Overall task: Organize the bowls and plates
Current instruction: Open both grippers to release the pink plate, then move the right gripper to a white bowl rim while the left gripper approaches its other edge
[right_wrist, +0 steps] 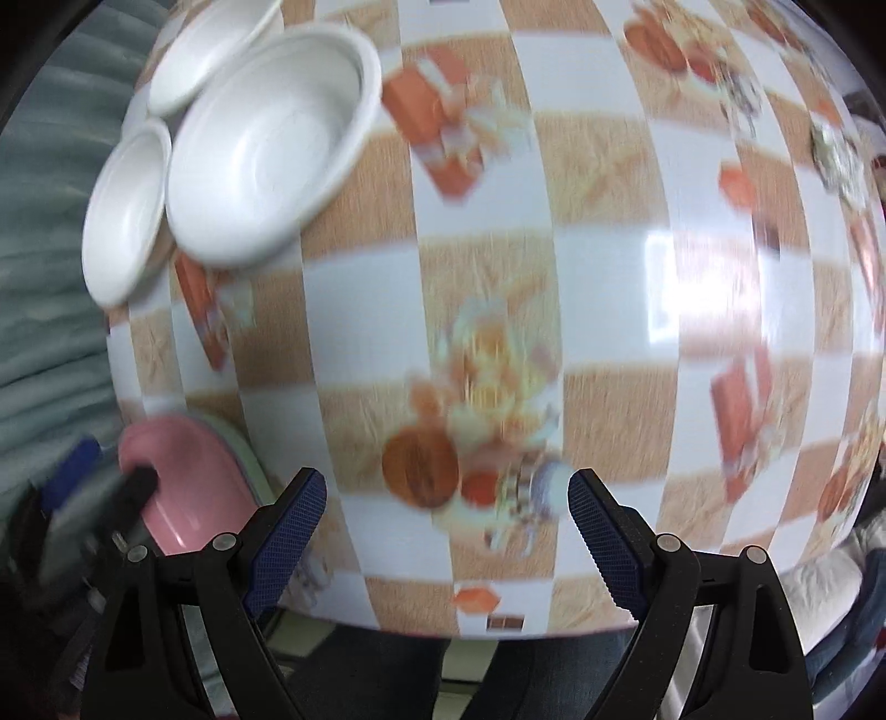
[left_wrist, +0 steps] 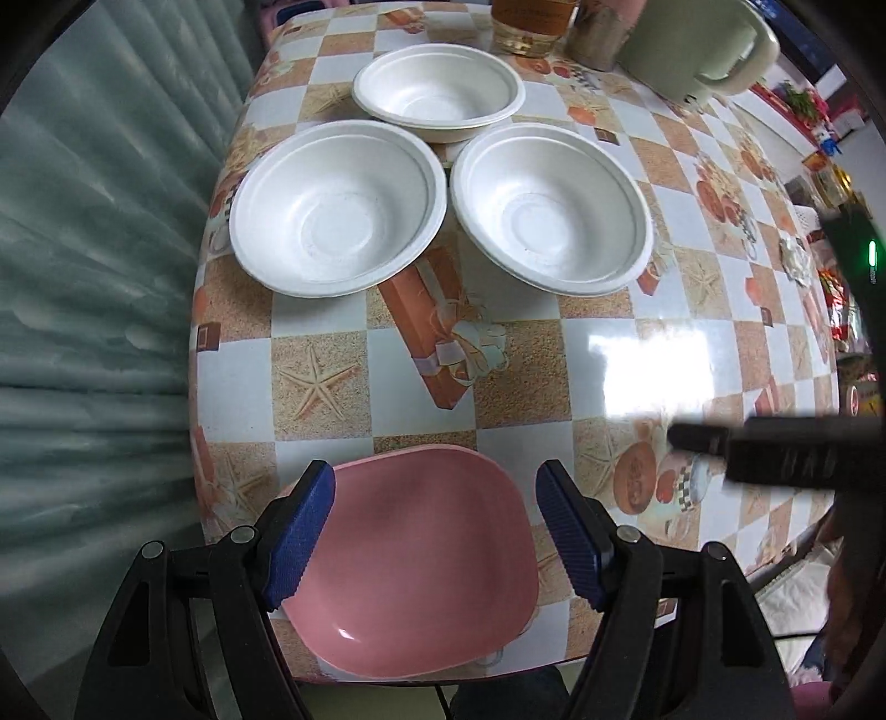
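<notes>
- The pink plate (left_wrist: 412, 559) lies nearest, flat on the worktop (left_wrist: 637, 354) at its near edge, right under the left hand-held gripper (left_wrist: 434, 534).
- The left hand-held gripper is released: its blue pads (left_wrist: 302, 534) stand apart on either side of the plate, above it, and neither pad presses on the rim.
- The right hand-held gripper (right_wrist: 447, 548) is released too, jaws wide, with nothing between them; beneath it is only the chequered, shell-printed cloth of the worktop (right_wrist: 609, 277).
- In the right wrist view the pink plate (right_wrist: 194, 487) shows at the lower left, with the blurred left hand-held gripper over it.
- Three white bowls sit upright in a tight triangle well beyond the plate, near the worktop's left edge.
- The near-left bowl (left_wrist: 338, 207) and the near-right bowl (left_wrist: 551, 207) stand side by side, rims almost meeting.
- The far bowl (left_wrist: 437, 91) sits behind the gap between them; whether it touches them I cannot tell.
- All three bowls are empty.
- Behind the bowls, at the far edge, stand a pale green jug (left_wrist: 700, 47), a metal cup (left_wrist: 598, 33) and an amber jar (left_wrist: 531, 25).
- A grey-green curtain (left_wrist: 94, 277) hangs beside the worktop on the left.
</notes>
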Motion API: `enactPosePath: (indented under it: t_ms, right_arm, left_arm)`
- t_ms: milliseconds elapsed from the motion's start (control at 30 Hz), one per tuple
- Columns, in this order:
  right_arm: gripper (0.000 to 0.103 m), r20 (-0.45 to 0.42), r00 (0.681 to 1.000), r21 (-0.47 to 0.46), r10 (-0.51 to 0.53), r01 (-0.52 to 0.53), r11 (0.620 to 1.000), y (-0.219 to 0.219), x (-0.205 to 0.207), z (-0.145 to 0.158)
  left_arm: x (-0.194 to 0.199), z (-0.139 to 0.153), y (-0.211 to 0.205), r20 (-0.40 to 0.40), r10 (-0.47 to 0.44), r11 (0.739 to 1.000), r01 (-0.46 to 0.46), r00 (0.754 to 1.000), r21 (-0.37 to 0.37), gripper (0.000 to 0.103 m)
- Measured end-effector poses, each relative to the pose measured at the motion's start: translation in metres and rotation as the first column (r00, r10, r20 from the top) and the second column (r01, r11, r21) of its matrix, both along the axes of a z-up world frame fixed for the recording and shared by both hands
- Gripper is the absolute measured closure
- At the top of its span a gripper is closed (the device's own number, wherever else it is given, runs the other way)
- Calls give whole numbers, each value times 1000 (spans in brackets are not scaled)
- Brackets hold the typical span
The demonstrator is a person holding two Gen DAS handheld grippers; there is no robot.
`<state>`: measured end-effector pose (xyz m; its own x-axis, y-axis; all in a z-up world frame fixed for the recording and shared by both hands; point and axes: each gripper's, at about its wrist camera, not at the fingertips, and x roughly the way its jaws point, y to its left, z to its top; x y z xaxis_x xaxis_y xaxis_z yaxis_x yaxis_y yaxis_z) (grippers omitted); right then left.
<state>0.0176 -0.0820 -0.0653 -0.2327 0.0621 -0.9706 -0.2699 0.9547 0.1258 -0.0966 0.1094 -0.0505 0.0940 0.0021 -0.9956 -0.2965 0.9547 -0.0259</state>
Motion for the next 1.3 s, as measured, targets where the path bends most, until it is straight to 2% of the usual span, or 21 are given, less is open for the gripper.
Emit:
enactPosePath:
  t_ms: [133,300,400,533,633,833,1133,1300]
  right_arm:
    - [13,56,998,2,30,-30,1000,15,25,3]
    - [13,149,987,-41,56,-51,998,33,72,-1]
    - [13,172,983,-55,71,-63,997,50,88,-17]
    - [13,158,982,-71,102,-91,993,67,102,-44]
    - [13,131,979,-114,154,-140,984,74,100,-60]
    - [13,125,964,-153,235,-216,964,60,81,-60]
    - [13,67,975,-155,210,-198,968,4,49,-63]
    - [13,35,983,-158,182,-174,972,-32,29,-66]
  left_arm:
    - [4,-5,5,-13,52,999,-52,999,-8,25]
    - [11,-5,8,-30,80,997,-81,996,-2,25]
    - [15,-4,8,-35,79,997,-78,996,16,25]
    - [19,-3,9,-46,79,996,-78,996,33,25]
    - [25,-3,8,-46,70,997,-68,996,48,25]
    - [52,-3,-4,-23,33,998,-32,999,51,25]
    - [92,-11,-47,29,-47,998,46,998,36,25]
    - [102,-31,-82,-12,-122,992,122,992,28,25]
